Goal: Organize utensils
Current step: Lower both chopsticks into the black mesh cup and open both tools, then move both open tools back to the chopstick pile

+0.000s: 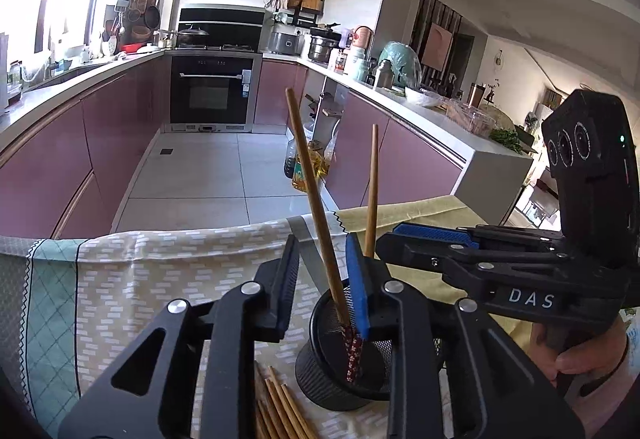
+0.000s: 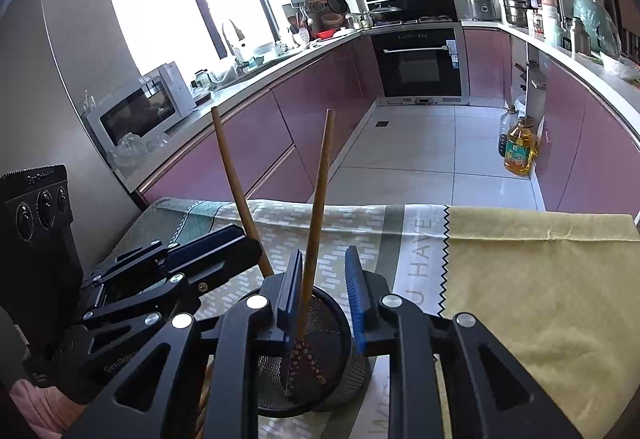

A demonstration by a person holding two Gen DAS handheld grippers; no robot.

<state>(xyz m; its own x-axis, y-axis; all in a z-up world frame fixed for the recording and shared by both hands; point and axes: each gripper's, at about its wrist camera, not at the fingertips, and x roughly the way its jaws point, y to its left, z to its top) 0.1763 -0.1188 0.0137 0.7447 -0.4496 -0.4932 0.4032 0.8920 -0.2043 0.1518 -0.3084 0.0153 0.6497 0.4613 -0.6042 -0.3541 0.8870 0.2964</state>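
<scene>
A black mesh cup (image 1: 340, 371) stands on the patterned cloth, also in the right wrist view (image 2: 320, 367). Two wooden chopsticks with flowered ends stand in it, one leaning left (image 1: 316, 199) and one nearly upright (image 1: 373, 195); both show in the right wrist view (image 2: 236, 187) (image 2: 318, 199). My left gripper (image 1: 324, 279) is open above the cup, one chopstick between its jaws, untouched. My right gripper (image 2: 324, 287) is open over the cup, the upright chopstick beside its left pad. Several loose chopsticks (image 1: 280, 407) lie on the cloth near the cup.
The table edge with its cloth (image 2: 520, 279) runs just beyond the cup. Beyond it lie the tiled kitchen floor, pink cabinets, an oven (image 1: 212, 91) and oil bottles (image 2: 520, 147) by the right counter.
</scene>
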